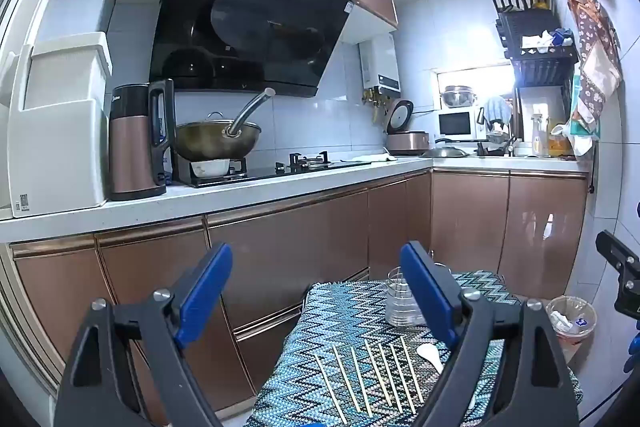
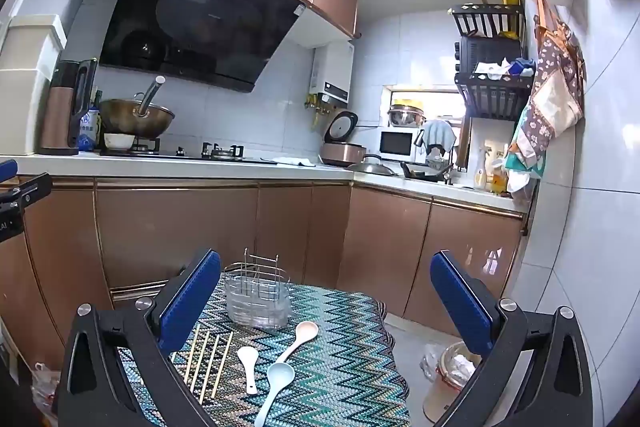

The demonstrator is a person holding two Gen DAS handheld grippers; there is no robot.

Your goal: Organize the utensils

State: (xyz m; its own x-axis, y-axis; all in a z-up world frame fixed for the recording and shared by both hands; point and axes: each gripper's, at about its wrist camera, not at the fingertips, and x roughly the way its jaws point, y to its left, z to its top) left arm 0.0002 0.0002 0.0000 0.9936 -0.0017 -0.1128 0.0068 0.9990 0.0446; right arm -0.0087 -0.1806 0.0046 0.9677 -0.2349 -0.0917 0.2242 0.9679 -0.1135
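Note:
A small table with a zigzag cloth point(image 2: 344, 339) carries a clear utensil holder with a wire rack point(image 2: 257, 301), several chopsticks point(image 2: 210, 363) laid side by side, a small white spoon point(image 2: 249, 363), a beige ladle point(image 2: 298, 339) and a pale blue ladle point(image 2: 276, 387). In the left wrist view the holder point(image 1: 400, 301), the chopsticks point(image 1: 372, 379) and the white spoon point(image 1: 430, 355) show. My left gripper point(image 1: 316, 291) is open and empty, above the table's near left. My right gripper point(image 2: 326, 299) is open and empty, above the table.
A kitchen counter point(image 1: 240, 193) with a kettle point(image 1: 136, 143), a wok point(image 1: 218, 141) and a hob runs behind. Brown cabinets point(image 2: 180, 227) stand below it. A waste bin point(image 2: 452, 375) sits on the floor right of the table, by the tiled wall.

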